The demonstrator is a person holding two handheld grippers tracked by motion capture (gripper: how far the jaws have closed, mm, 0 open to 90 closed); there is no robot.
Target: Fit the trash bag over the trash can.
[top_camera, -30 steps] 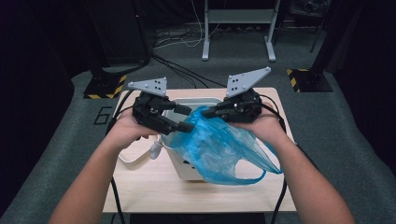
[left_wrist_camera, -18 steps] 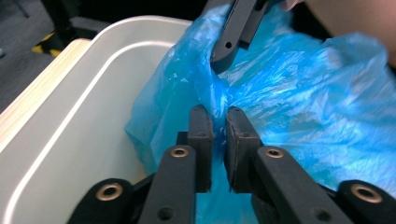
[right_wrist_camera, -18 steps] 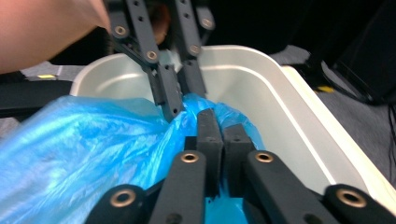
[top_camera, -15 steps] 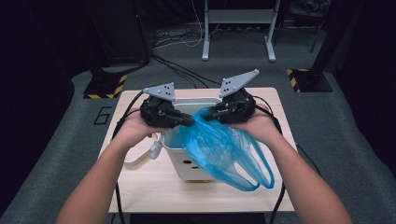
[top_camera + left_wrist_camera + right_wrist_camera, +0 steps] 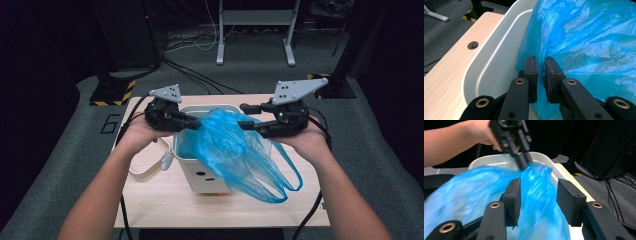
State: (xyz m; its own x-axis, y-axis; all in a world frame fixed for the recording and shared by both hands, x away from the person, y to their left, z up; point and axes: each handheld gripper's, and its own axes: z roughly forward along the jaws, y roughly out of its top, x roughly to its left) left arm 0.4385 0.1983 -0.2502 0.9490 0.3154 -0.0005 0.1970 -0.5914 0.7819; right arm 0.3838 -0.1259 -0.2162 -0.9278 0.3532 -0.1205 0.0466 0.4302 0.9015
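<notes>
Now, here is what we see.
Bag: the blue bag (image 5: 235,150) lies over the white bin (image 5: 200,172) and hangs down its front.
Bin: it stands on the worktop (image 5: 150,200).
Left gripper (image 5: 192,122): its jaws pinch the bag's edge by the bin's wall.
Right gripper (image 5: 245,117): its jaws have just been opening; they stand apart, with the bag between them, unheld.

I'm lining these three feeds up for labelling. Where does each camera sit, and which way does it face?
High view: above the person's side, looking forward and down on the table; both forearms, left tongs, right tongs.
Left gripper view: on the left tongs, facing the white bin wall; jaws pinch the blue plastic bag.
Right gripper view: on the right tongs, jaws apart, facing the other hand.
All share bag and bin.
</notes>
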